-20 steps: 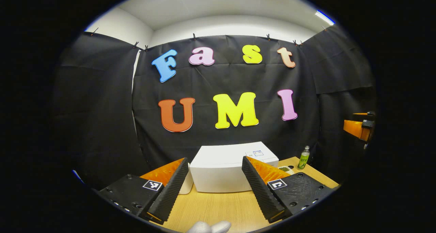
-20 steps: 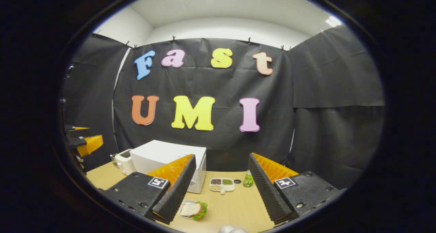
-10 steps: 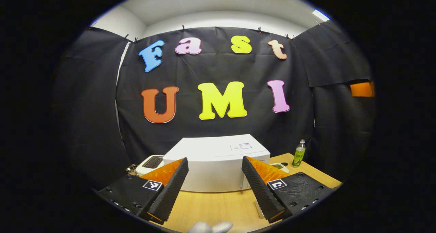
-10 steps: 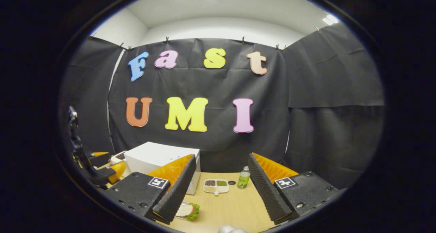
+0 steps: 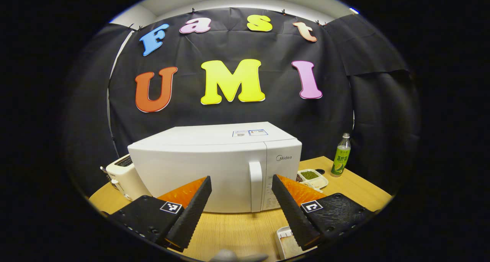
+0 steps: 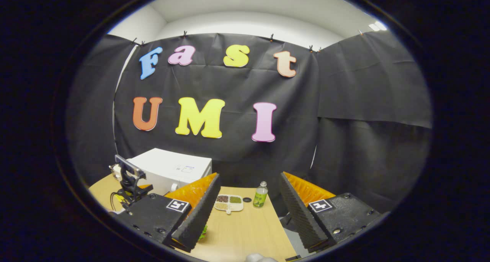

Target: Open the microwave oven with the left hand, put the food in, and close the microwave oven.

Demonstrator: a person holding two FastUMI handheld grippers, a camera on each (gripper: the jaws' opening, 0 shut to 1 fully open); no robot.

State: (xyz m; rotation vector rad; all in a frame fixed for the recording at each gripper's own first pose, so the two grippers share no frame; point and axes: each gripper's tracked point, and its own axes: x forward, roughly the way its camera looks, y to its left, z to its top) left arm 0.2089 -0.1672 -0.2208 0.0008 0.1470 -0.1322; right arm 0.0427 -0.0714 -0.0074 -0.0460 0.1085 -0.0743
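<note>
The white microwave oven (image 5: 214,166) sits on the wooden table (image 5: 237,231) with its door shut. The door has a tall white handle (image 5: 255,186) near its right side. In the left gripper view, the left gripper (image 5: 241,208) is in the air just in front of the door. Its two fingers are spread wide apart and grasp nothing. The handle shows in the gap between them, closer to the right finger, and is not touched.

A white toaster (image 5: 121,176) stands to the left of the microwave oven, just beside it. To the right of the oven lies a small white tray with beans (image 5: 313,179) in its cups. A green bottle (image 5: 340,154) stands upright farther right, near the black wall. A white food tray (image 5: 285,243) peeks out at the near edge of the table, partly hidden behind the right finger.

In the right gripper view, the right gripper (image 6: 247,212) is also in the air with its fingers wide apart and nothing in them. It is off to the right of the microwave oven (image 6: 168,169). A bit of green lettuce (image 6: 202,231) from the food shows just behind its left finger, on the table (image 6: 245,231). The tray with beans (image 6: 229,202) and the green bottle (image 6: 260,195) are farther away. The left gripper (image 6: 128,183) shows at the left, in front of the oven
</note>
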